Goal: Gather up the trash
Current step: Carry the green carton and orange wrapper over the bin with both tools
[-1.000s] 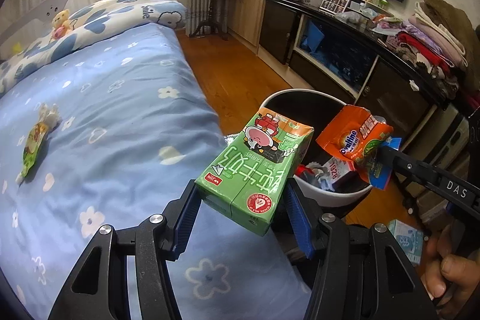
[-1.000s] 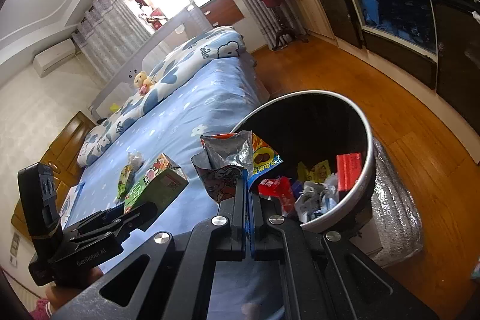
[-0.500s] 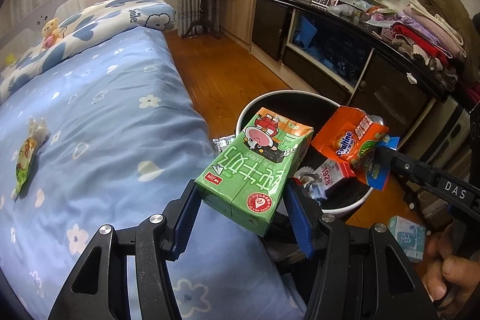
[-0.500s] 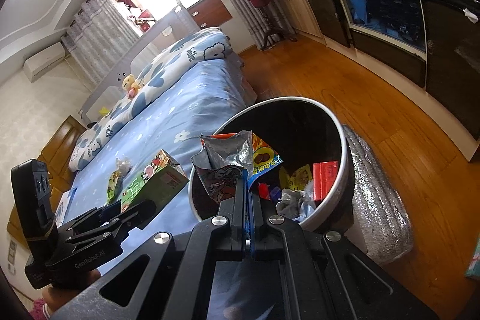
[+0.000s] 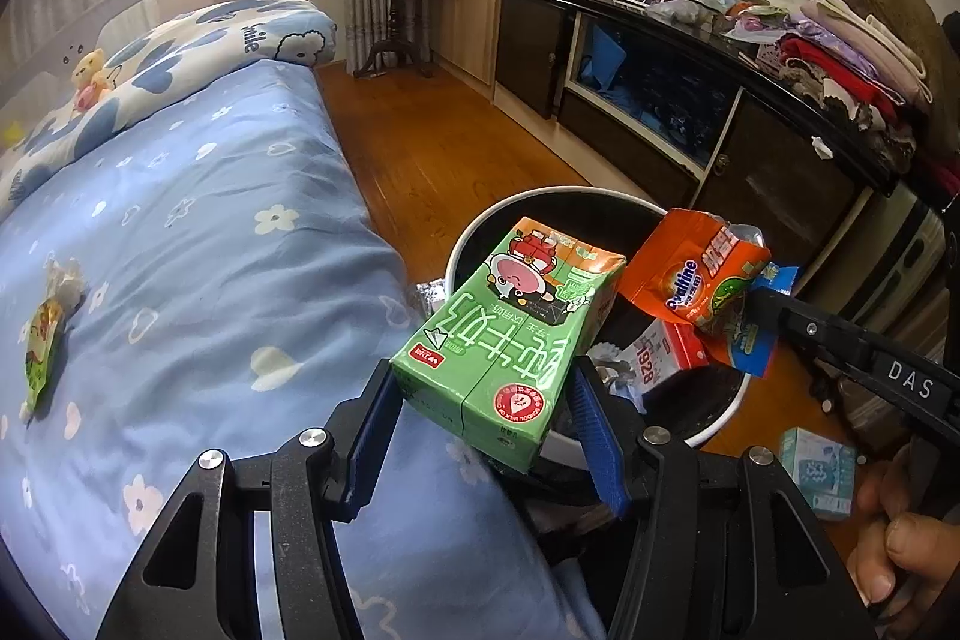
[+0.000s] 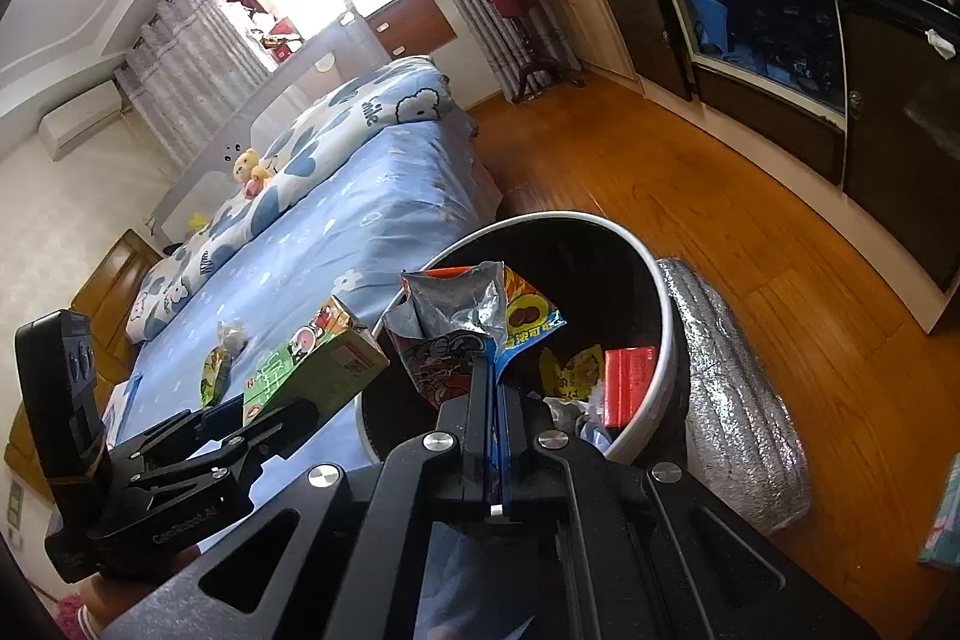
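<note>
Two grippers over bin (image 5: 729, 415), left fingers (image 5: 366, 415) gripping milk carton (image 5: 510, 334), right fingers (image 6: 477, 388) pinching snack wrapper (image 6: 462, 322)

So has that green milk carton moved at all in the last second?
Yes. The green milk carton has shifted from over the bed to overlap the trash bin's rim.

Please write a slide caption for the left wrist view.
Left tongs hold a green milk carton at the trash bin beside the bed.

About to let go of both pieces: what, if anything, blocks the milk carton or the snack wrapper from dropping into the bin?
Nothing visible does. The milk carton and snack wrapper hang at the open bin; only trash lies inside.
</note>
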The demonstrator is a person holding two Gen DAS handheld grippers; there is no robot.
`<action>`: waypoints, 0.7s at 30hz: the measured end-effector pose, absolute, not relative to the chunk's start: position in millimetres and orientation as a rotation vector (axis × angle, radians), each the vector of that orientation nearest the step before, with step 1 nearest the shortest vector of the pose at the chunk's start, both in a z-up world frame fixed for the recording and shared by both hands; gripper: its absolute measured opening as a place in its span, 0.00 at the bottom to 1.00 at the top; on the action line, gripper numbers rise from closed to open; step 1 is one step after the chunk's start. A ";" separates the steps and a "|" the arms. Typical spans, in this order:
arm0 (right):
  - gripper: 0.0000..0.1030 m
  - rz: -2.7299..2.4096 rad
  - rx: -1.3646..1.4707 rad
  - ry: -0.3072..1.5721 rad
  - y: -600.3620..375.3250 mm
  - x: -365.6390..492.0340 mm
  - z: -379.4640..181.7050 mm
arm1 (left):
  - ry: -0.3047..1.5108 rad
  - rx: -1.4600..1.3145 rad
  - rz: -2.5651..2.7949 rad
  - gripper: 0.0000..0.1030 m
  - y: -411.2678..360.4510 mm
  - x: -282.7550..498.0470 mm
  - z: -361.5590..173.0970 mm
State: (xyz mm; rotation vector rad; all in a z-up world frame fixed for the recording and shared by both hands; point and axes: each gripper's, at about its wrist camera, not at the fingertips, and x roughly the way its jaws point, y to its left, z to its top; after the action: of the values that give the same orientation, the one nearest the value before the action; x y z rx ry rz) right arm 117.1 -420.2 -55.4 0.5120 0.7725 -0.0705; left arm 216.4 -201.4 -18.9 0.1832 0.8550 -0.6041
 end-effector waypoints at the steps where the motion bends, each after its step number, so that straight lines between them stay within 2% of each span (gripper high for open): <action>1: 0.01 -0.072 0.513 0.774 -422.1 118.1 -55.7 | 0.855 0.185 -0.605 0.53 -202.4 217.1 -19.0; 21: 0.01 -0.104 0.472 0.858 -434.9 145.7 -63.9 | 0.879 0.224 -0.621 0.53 -228.8 229.7 -20.6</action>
State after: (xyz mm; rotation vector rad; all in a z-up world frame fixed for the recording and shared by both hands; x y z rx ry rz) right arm 145.7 -434.9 -63.9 0.4725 0.8579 -0.1044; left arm 229.7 -228.8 -20.6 0.2240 0.8792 -0.6208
